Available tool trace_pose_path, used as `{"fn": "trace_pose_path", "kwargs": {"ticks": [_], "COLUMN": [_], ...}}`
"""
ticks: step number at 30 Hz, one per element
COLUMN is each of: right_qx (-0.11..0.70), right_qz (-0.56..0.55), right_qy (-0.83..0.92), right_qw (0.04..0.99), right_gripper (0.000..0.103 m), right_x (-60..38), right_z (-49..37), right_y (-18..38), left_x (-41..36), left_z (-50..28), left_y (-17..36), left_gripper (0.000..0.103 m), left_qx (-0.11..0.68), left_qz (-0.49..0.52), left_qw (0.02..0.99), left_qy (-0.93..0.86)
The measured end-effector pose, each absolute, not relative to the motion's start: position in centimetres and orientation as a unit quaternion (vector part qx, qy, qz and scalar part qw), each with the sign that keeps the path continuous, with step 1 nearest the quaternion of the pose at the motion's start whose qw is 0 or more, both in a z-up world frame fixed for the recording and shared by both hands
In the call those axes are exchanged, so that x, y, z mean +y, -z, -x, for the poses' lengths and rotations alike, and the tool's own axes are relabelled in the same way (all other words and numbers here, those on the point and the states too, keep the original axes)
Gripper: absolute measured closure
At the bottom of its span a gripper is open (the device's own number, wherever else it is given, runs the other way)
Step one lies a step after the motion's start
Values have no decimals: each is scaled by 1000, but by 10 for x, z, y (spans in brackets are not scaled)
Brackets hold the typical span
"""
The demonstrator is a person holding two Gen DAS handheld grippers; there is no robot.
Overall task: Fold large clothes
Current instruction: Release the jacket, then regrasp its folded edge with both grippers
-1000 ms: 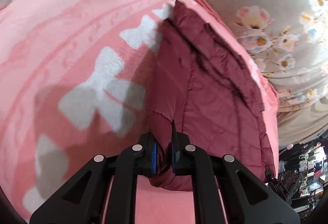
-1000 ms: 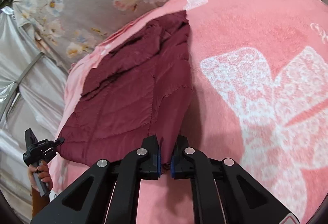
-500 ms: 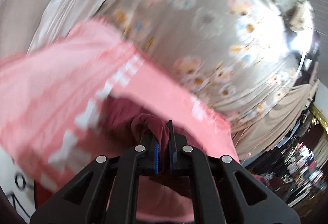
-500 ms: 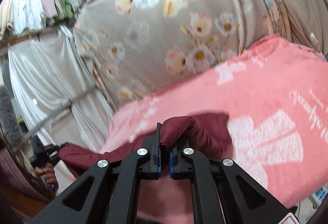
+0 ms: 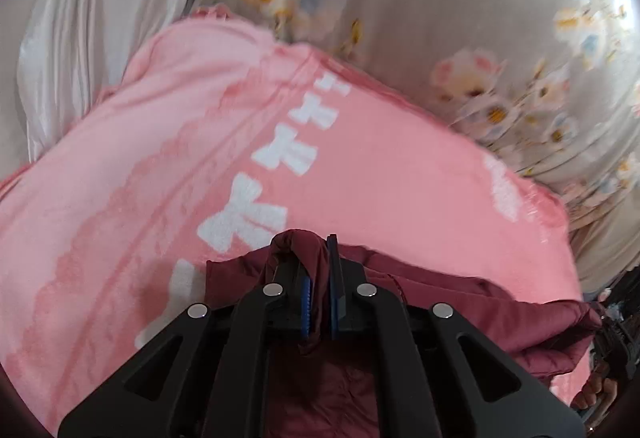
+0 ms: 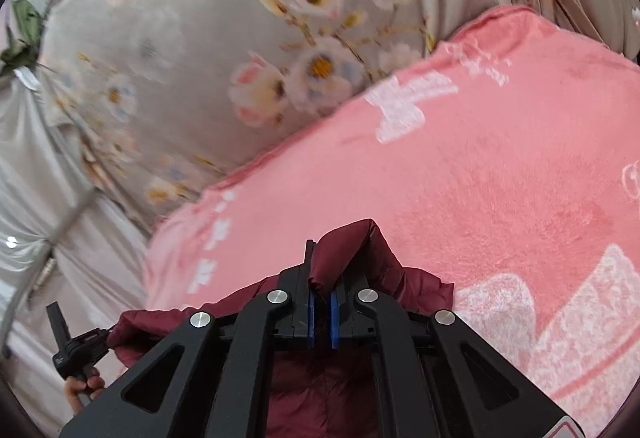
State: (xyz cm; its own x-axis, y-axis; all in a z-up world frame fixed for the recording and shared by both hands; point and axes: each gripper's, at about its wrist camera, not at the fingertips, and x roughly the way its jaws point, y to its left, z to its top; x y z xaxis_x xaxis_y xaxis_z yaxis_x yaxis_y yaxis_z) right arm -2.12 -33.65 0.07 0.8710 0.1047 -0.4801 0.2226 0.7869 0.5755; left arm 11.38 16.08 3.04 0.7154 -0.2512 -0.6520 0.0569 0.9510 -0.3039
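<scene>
change: maroon jacket [image 5: 460, 302] lifted off pink blanket [image 5: 160, 197] since a second ago
count: one jacket, two grippers
left gripper [image 5: 319, 302]: fingers clamped on jacket
right gripper [image 6: 322, 302]: fingers clamped on jacket

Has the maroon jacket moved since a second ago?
Yes. The maroon jacket, spread flat across the pink blanket before, is now lifted and bunched toward the cameras, leaving the blanket's far part bare.

Maroon jacket [image 5: 460, 290]: smooth, faintly shiny quilted cloth. Pink blanket [image 5: 160, 165]: fuzzy matt fleece. Floral curtain [image 6: 200, 49], far: smooth woven cloth. Tool fingers [image 6: 280, 322]: matt black plastic.

Maroon jacket [image 5: 460, 290], pink blanket [image 5: 400, 173] with white bows, floral grey curtain [image 6: 192, 49].
</scene>
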Motion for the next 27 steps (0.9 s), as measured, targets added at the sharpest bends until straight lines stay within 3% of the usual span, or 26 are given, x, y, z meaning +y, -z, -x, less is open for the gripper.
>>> {"fn": "trace_pose_path", "kwargs": {"ticks": [9,16,20,23,25,27], "right_qx": [321,327,299,245,211,194], "right_qz": [-295,-281,-319,-333,-308,-286], "right_qy": [76,90,63,60,68,65], "right_qw": [897,898,897,909,925,936], "right_gripper": [98,99,88,70,69,69], "right_x": [-335,-330,-342,-351,-348,-338], "right_z": [-31,-38,-22,8,27,38], "right_y": [62,90,75,42,17,-1], "left_x": [148,149,155,165,173,176], "left_z": [-151,-156,-152,-137,-119,-98], "left_y": [57,76,70,38,3,-32], "left_gripper": [96,92,89,75,41,31], "left_qx": [443,432,414,382,341,284], "left_qz": [118,138,159,171,173,153], "left_qw": [887,889,893,905,921,946], "left_qy": [52,64,72,82,74,40]}}
